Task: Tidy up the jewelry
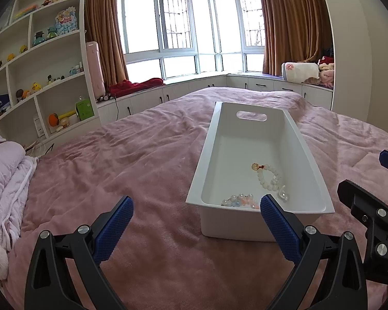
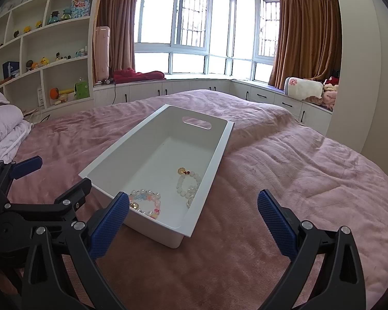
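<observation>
I am holding my left tongs (image 1: 196, 215) and right tongs (image 2: 192, 210) spread apart and empty at the near end of the white bin (image 2: 217, 155), lying lengthwise away from me on the pink bed (image 2: 297, 170), two bead bracelets (image 2: 188, 183) resting inside its near end.

The pink bed cover (image 1: 121, 160) lies bare left and right of the white bin (image 1: 307, 170). The bin is open-topped; two bead bracelets (image 2: 147, 201) (image 2: 188, 183) lie at its near end, the far floor bare. A folded quilt (image 1: 5, 170) blocks the left edge.
</observation>
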